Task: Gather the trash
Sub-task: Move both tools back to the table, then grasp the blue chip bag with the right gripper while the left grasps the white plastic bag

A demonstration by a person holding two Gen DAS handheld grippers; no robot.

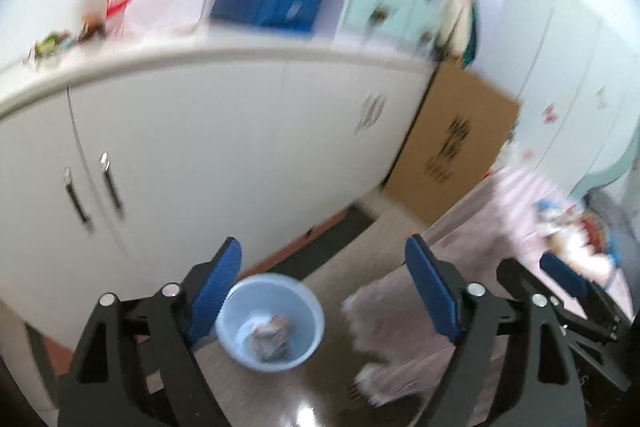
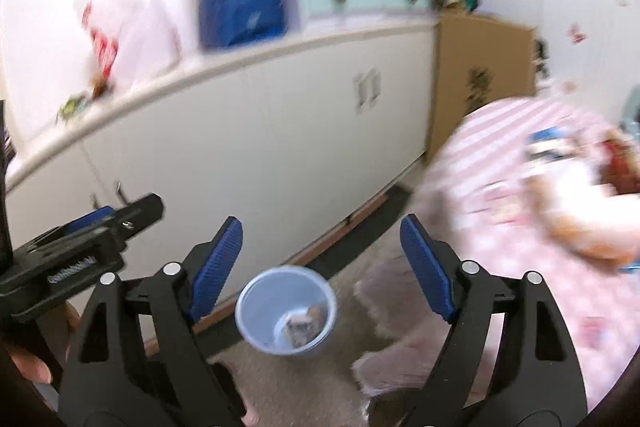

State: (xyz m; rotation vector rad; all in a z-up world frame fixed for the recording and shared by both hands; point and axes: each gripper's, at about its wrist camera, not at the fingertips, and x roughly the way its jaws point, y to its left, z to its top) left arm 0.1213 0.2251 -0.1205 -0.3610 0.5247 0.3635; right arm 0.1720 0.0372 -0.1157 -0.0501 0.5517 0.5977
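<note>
Left tongs (image 1: 324,267) spread wide and empty, right tongs (image 2: 322,249) likewise, pale blue bin (image 1: 270,321) with crumpled trash (image 1: 272,341) stood on the floor below both, beside white cabinet (image 1: 224,147)

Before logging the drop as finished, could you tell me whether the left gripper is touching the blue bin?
Apart. The right wrist view shows the left gripper raised beside the cupboard, well clear of the bin.

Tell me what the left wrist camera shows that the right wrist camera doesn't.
Only the left wrist view shows the right hand-held gripper, at its right edge. Only the right wrist view shows the left hand-held gripper, with fingers of the person's hand beneath it, at its left edge. Both show the blue bin on the floor with crumpled trash inside, the white cabinet, the cardboard box and the pink checked cloth.
</note>
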